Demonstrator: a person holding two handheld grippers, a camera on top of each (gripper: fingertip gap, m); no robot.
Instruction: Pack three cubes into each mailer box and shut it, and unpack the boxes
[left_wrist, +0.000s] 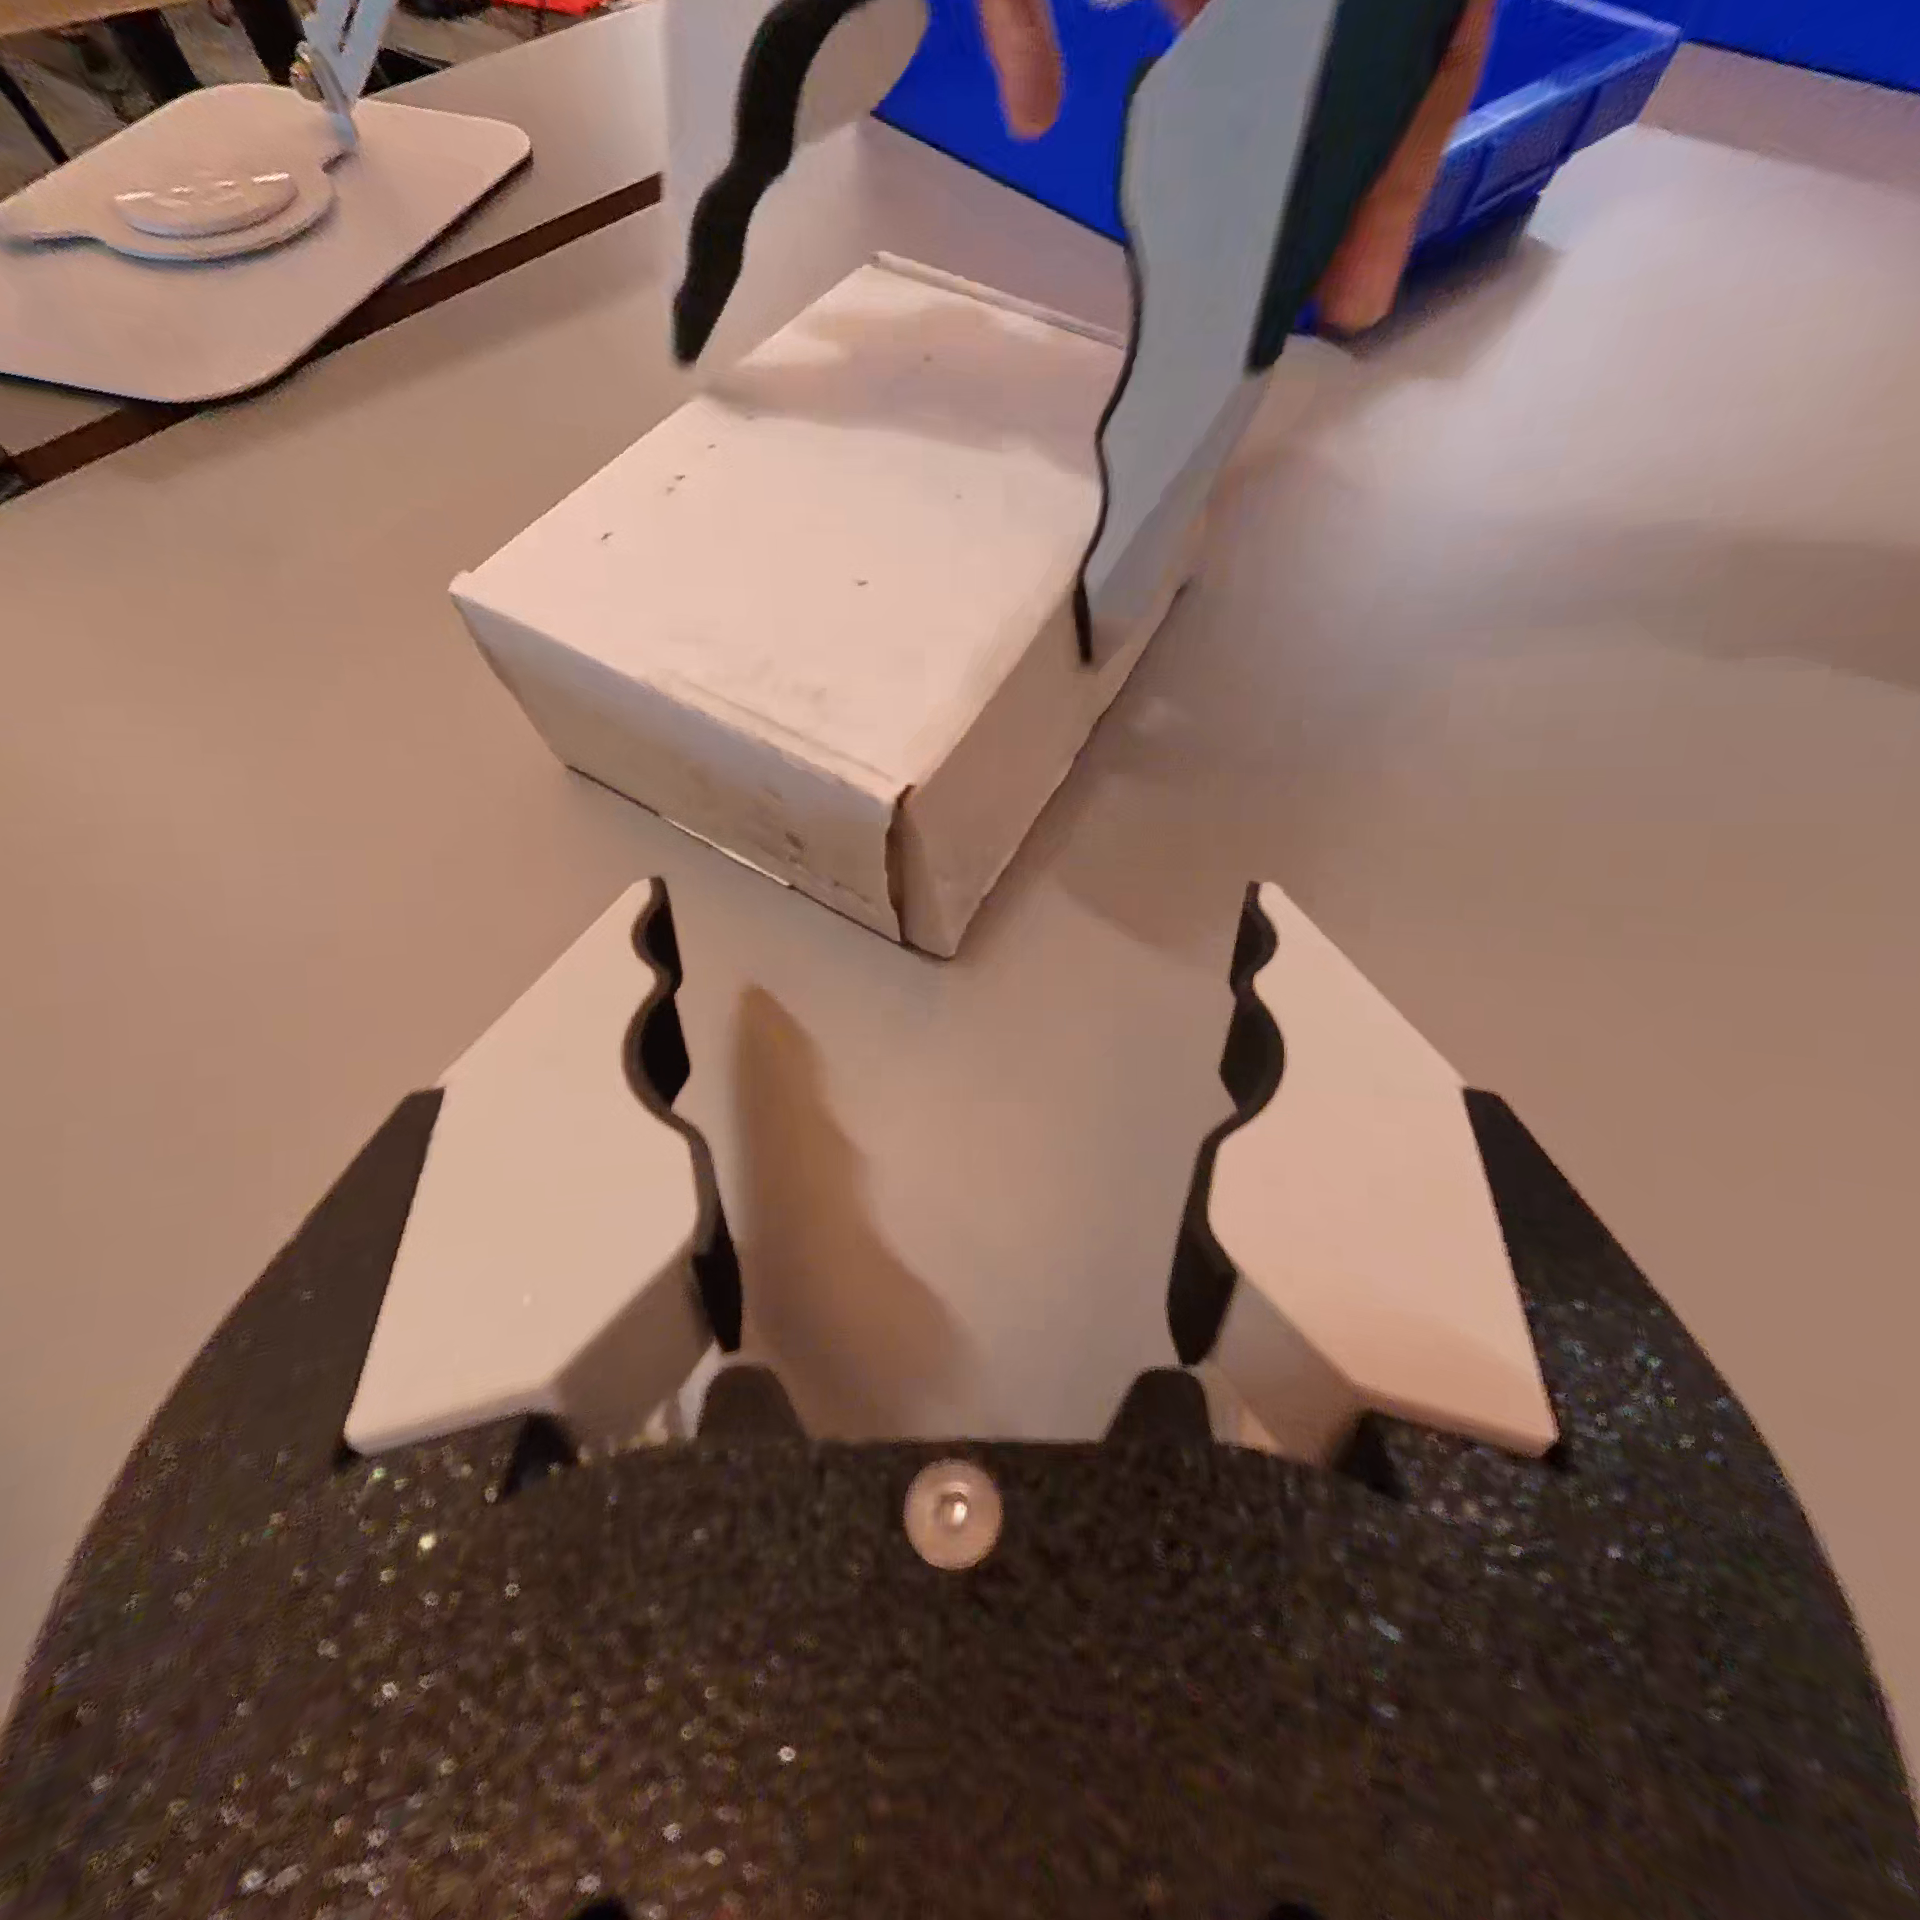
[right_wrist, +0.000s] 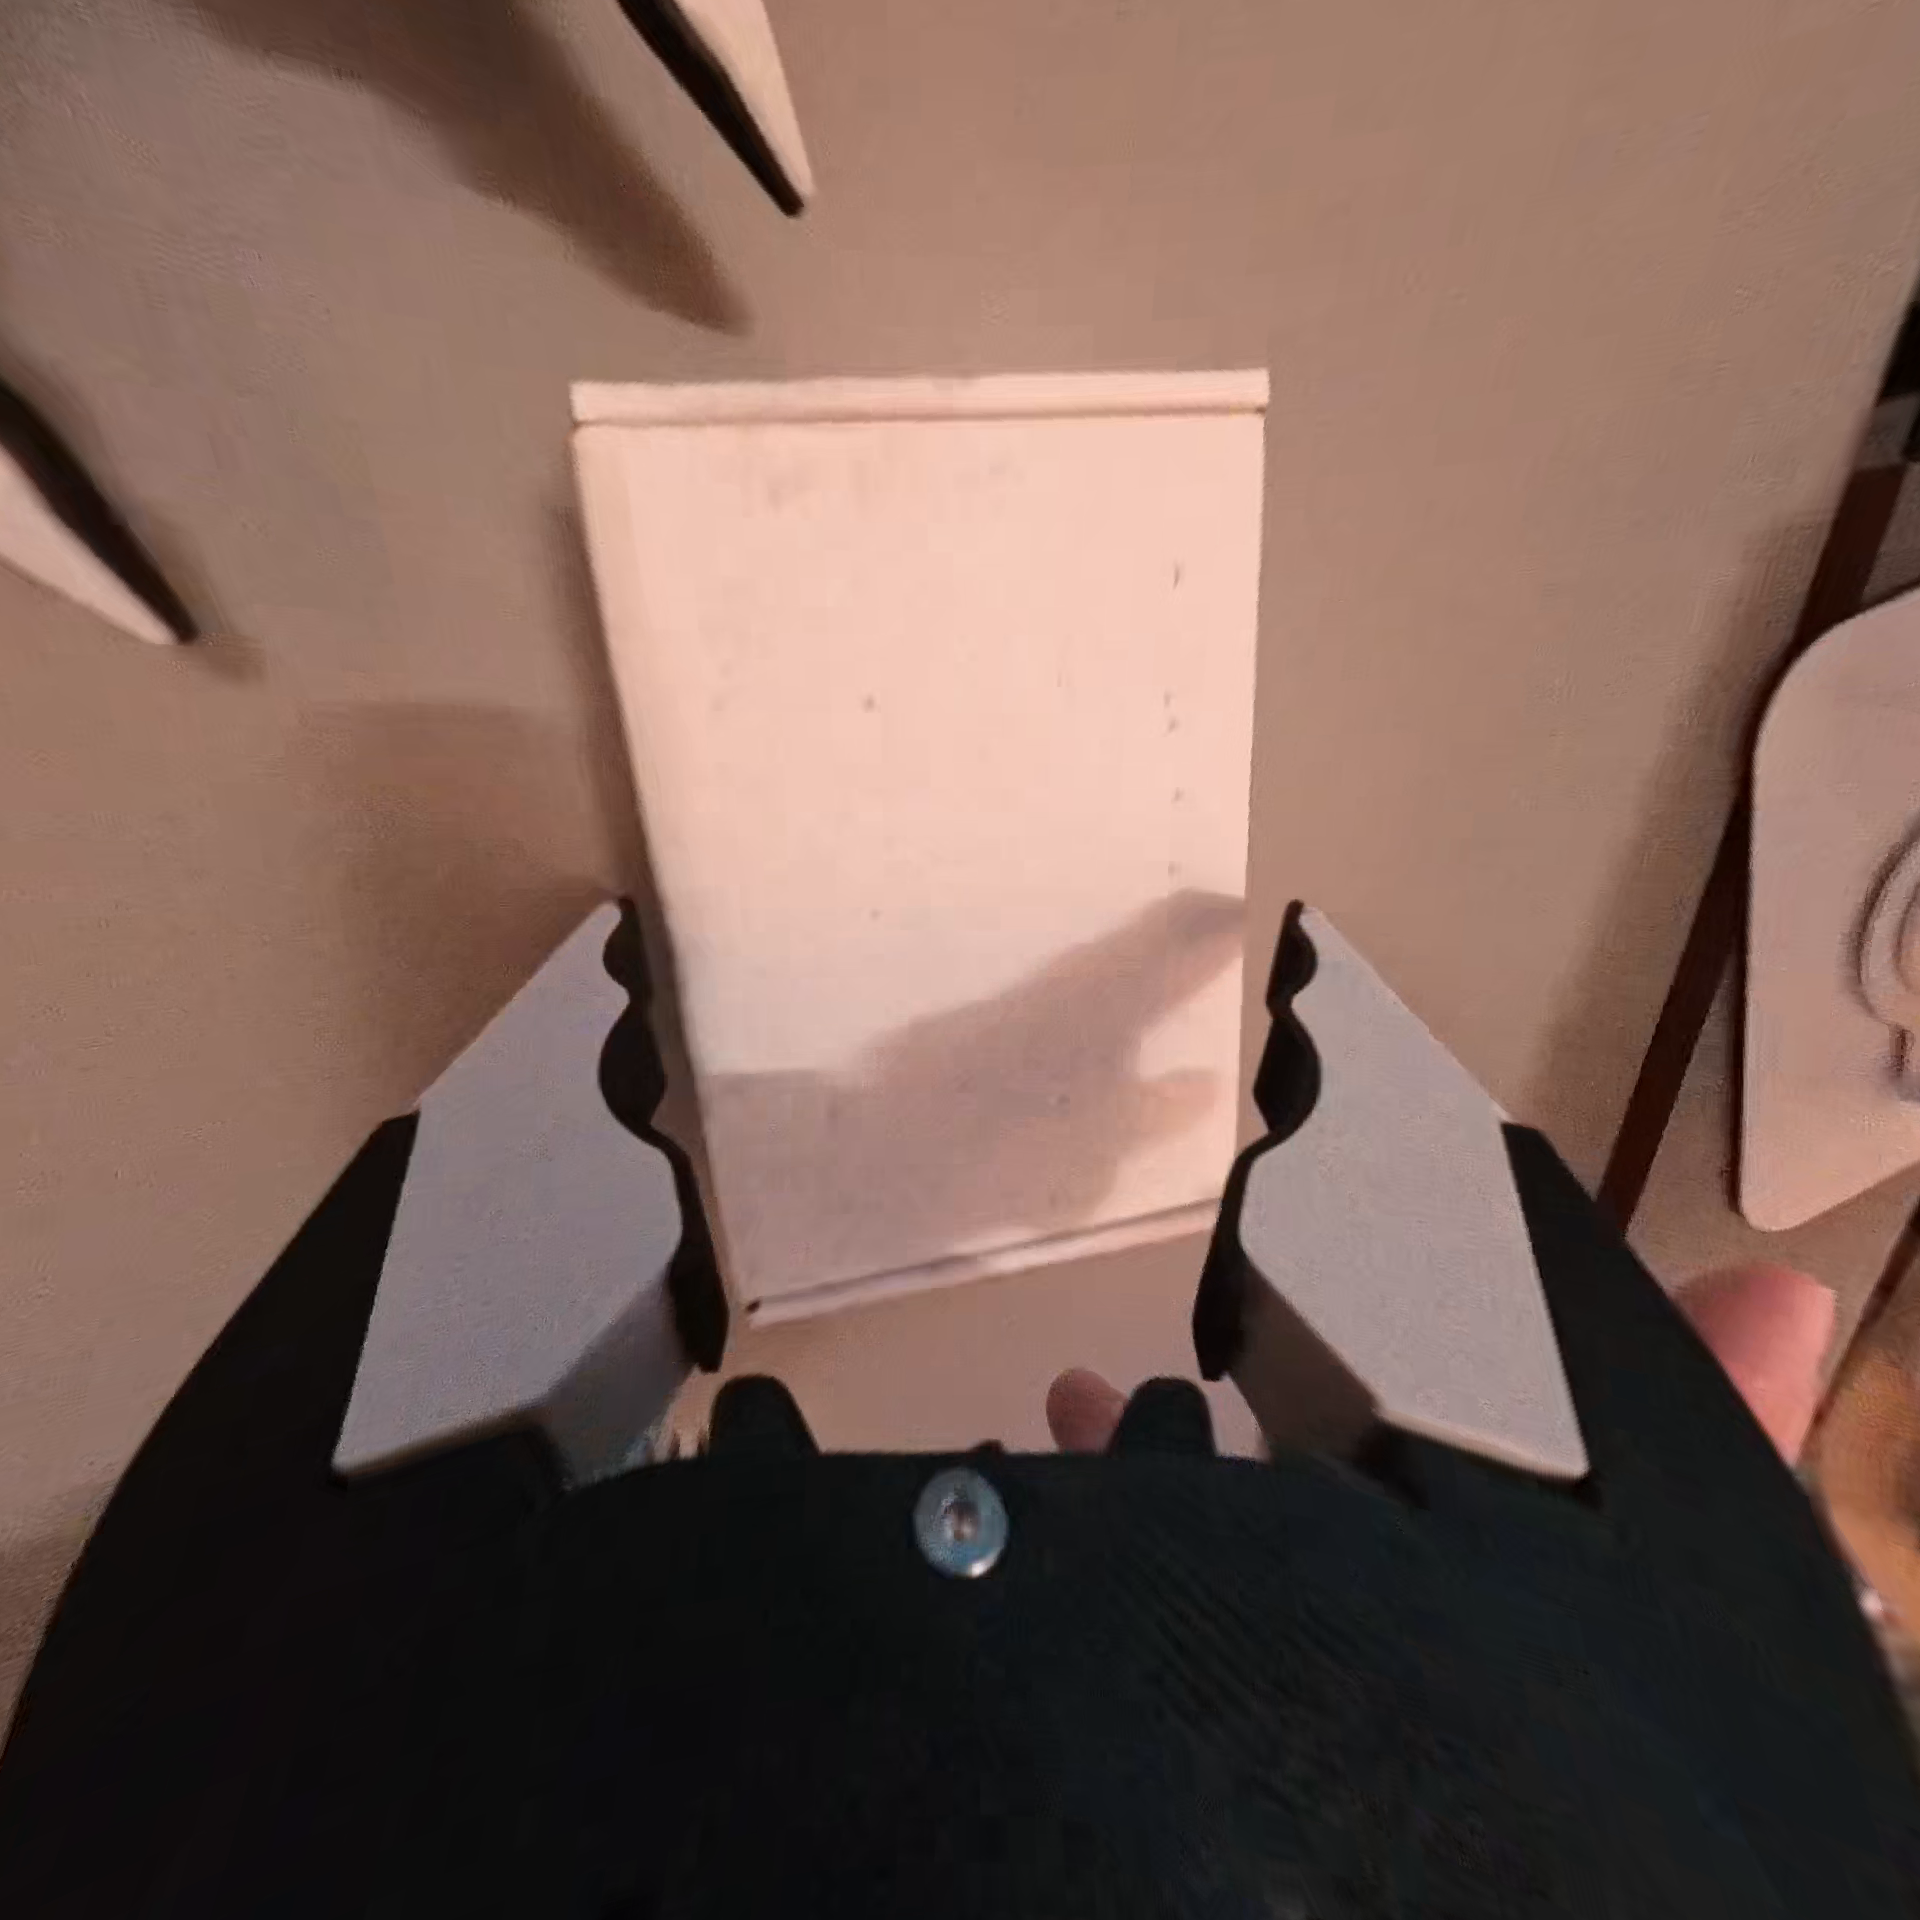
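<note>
A white mailer box (left_wrist: 821, 603) lies shut on the tan table; no cubes show. My left gripper (left_wrist: 954, 904) is open and empty, low over the table just in front of the box's near corner. My right gripper (left_wrist: 894, 478) comes down from above, open and empty, its fingers spread across the box top, with one fingertip at the box's right edge. In the right wrist view the box (right_wrist: 925, 727) lies straight below, between the open fingers of my right gripper (right_wrist: 958, 914). The left gripper (right_wrist: 478, 416) shows at the upper left, beyond the box.
A blue plastic bin (left_wrist: 1507, 156) stands behind the box at the back right. A pale flat stand base (left_wrist: 239, 239) lies on the neighbouring table at the back left, past a dark seam (left_wrist: 416, 301); it also shows at the right edge (right_wrist: 1849, 935). A person's fingers (right_wrist: 1756, 1351) hold the right gripper.
</note>
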